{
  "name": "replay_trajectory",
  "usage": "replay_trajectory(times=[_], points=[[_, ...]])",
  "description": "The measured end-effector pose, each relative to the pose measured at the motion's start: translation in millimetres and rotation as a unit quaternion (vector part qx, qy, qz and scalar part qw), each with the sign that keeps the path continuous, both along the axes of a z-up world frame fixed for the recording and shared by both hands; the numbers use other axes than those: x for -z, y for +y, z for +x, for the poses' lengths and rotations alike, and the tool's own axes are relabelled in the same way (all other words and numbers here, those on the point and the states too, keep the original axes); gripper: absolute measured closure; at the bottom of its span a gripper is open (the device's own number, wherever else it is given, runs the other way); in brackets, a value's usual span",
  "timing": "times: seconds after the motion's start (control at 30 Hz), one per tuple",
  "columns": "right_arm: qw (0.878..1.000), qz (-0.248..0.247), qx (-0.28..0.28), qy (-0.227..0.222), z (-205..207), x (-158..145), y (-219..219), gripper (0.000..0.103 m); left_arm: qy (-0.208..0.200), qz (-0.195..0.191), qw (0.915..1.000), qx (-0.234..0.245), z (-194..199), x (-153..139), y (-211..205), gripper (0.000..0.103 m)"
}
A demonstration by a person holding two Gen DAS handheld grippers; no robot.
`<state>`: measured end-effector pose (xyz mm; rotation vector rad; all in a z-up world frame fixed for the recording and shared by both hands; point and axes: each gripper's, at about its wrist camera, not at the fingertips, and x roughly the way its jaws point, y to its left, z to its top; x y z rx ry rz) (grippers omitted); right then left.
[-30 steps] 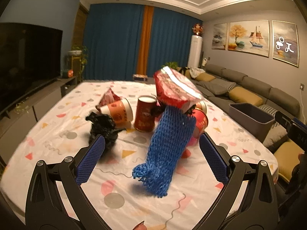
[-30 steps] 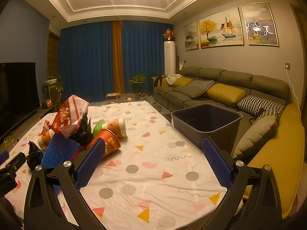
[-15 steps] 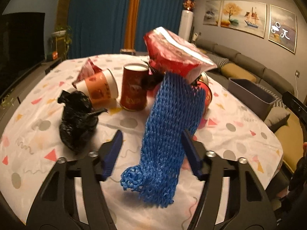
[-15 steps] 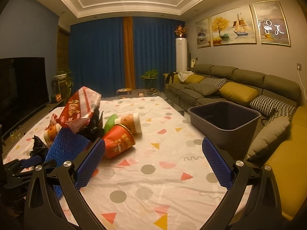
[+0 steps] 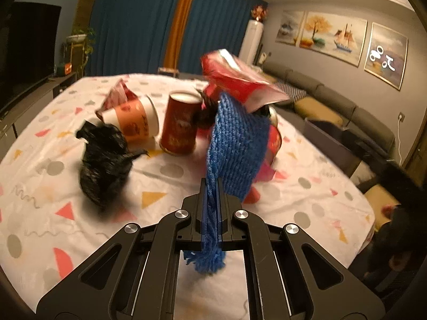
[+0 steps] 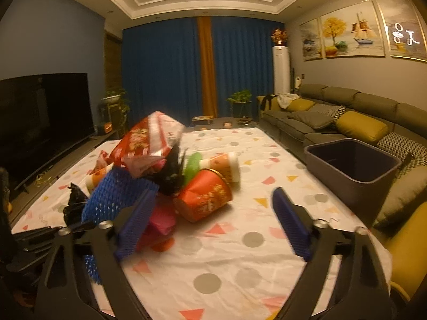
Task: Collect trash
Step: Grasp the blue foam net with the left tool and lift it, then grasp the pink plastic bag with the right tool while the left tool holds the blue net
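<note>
my left gripper (image 5: pixel 211 200) has just closed, pinching the blue net (image 5: pixel 234 149); my right gripper (image 6: pixel 213 222) has been closing, still spread, nothing between. cup (image 5: pixel 179 125) print blurred, unreadable.

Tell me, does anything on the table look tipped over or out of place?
Yes. Two paper cups lie on their sides: an orange cup and a white-rimmed cup behind it. A red snack bag perches crookedly on the pile.

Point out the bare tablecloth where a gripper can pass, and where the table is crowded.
Free: the tablecloth between the tipped orange cup and the grey bin, and the near strip in front of the black bag. Crowded: the middle, where cups, the red snack bag and the blue foam net pile together.
</note>
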<state>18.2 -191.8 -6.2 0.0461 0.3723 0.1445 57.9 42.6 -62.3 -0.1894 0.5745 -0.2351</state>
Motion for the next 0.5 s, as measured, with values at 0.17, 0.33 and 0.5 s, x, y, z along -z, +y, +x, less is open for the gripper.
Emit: replay_trajectory(times=[0.17,0.33,0.5], points=[[0.999,-0.003,-0.035,0.008,7.5,0.6,20.0,0.037,-0.020,-0.030,0.9993,-0.006,-18.3,-16.1,16.7,0.098],[0.997,-0.003,-0.067,0.032,16.7,12.2,38.1,0.043,-0.044,-0.044,0.9972,-0.042,-33.2,-28.1,41.3,0.098],[0.994,-0.008,-0.094,0.052,31.5,23.8,59.7,0.045,-0.050,-0.046,0.9954,-0.067,-35.8,-31.3,57.4,0.098]])
